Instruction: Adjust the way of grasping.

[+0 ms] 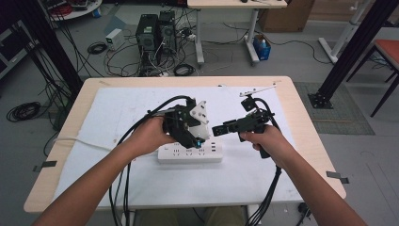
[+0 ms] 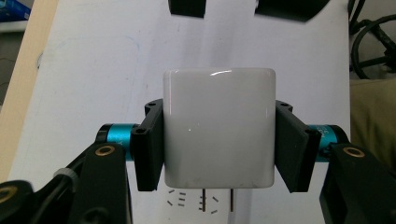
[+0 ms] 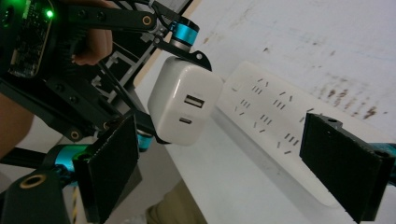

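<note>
A white cube-shaped charger sits between the pads of my left gripper, which is shut on its two sides. Its two prongs point down at the sockets of a white power strip lying on the mat just below; the prongs hang a little above the strip. In the right gripper view the charger shows its two USB ports, with the power strip behind it. My right gripper is open, level, aimed at the charger from the right, with nothing between its pads.
A white mat covers the wooden table. A thin white bracket lies at the far right of the mat. Black cables trail from both grippers off the near edge. Computer towers and loose cables stand on the floor beyond.
</note>
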The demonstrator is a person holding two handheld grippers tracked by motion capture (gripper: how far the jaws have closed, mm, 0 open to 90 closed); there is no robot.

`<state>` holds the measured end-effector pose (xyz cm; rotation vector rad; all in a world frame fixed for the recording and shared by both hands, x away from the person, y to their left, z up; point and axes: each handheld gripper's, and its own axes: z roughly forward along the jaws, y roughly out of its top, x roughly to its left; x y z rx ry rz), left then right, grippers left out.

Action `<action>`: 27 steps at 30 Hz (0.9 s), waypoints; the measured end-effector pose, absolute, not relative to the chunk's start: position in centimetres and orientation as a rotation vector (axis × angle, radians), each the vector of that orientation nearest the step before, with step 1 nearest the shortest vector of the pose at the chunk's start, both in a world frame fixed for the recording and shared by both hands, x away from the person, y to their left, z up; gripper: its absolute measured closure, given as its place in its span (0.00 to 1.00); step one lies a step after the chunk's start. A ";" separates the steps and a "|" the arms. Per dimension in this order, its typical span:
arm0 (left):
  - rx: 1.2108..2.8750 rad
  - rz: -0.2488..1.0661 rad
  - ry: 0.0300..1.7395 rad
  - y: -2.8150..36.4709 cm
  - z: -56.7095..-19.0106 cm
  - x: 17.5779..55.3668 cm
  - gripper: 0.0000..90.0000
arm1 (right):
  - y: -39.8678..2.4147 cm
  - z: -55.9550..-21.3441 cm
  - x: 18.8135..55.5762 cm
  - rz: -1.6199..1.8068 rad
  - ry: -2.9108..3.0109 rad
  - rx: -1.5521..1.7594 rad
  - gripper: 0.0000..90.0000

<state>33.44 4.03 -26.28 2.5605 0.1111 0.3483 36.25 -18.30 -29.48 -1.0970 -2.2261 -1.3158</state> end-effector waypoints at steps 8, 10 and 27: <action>2.553 0.352 0.096 3.3 -26.3 33.4 0.47 | -17.5 -30.0 36.6 -1.311 -2.137 -1.122 0.13; 2.552 0.353 0.096 3.3 -26.3 33.4 0.47 | -17.3 -30.1 36.6 -1.307 -2.136 -1.119 0.13; 2.538 0.358 0.095 2.9 -26.1 33.4 0.47 | -16.3 -31.1 37.2 -1.315 -1.951 -1.143 0.22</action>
